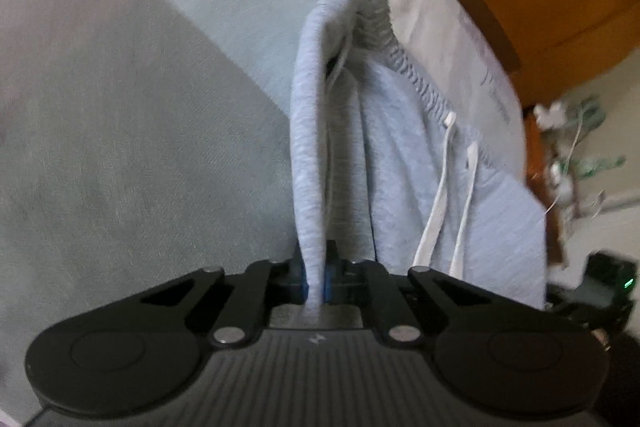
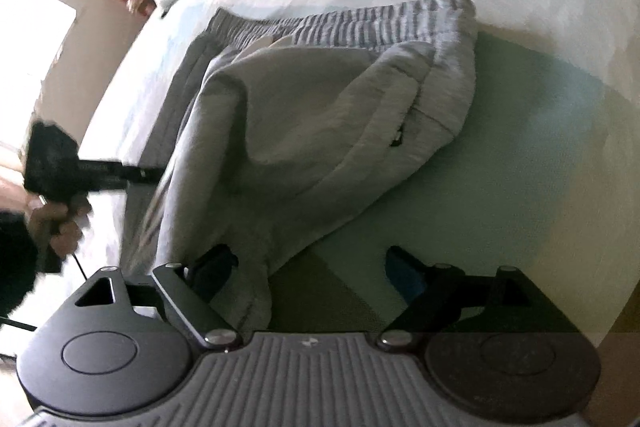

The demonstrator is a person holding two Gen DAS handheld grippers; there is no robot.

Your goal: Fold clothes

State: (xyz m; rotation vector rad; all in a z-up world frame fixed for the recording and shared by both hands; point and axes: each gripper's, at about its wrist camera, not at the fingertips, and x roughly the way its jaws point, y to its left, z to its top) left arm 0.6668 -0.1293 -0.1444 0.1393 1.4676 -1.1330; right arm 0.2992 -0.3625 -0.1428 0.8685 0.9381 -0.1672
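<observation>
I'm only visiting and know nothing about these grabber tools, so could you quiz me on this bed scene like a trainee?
1. True or false: the left gripper is shut on a fold of the grey shorts.
2. How do the right gripper's jaws stand: A) clamped on cloth, B) wide open, C) out of view?
3. What white thing hangs from the shorts' waistband?

Key: 1 true. 2 B. 3 the drawstring.

Daylight is blowing out the bright window patch (image 2: 32,39) at the right wrist view's left edge. The black near housing is lying in shadow. Fisheye is bending edges, corners are vignetting, motion blur is softening both views.
</observation>
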